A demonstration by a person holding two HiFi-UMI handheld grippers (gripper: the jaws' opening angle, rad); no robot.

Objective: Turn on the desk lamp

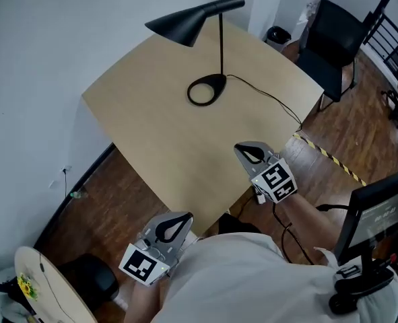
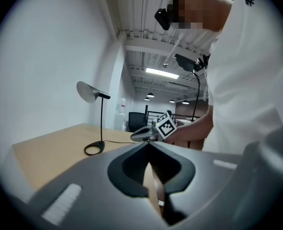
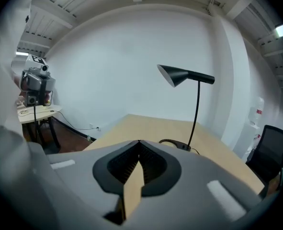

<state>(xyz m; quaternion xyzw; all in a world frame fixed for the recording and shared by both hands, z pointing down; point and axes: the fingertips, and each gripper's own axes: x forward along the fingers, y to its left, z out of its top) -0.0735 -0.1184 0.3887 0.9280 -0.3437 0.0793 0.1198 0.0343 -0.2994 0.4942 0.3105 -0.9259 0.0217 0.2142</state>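
The table [image 1: 165, 133] carries the lamp [image 1: 220, 46] at its far side. The left gripper [image 1: 185, 218] and right gripper [image 1: 241, 149] hover by the near edge, jaws pressed together, empty. A clumsy poke might topple that slim lamp.

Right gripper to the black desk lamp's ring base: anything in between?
Nothing: in the head view only bare light-wood tabletop separates the right gripper from the ring base of the black desk lamp.

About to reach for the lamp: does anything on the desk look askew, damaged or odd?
Nothing stands out. The desk lamp stands upright on the table, its cord running off the edge; left gripper and right gripper are shut, empty.
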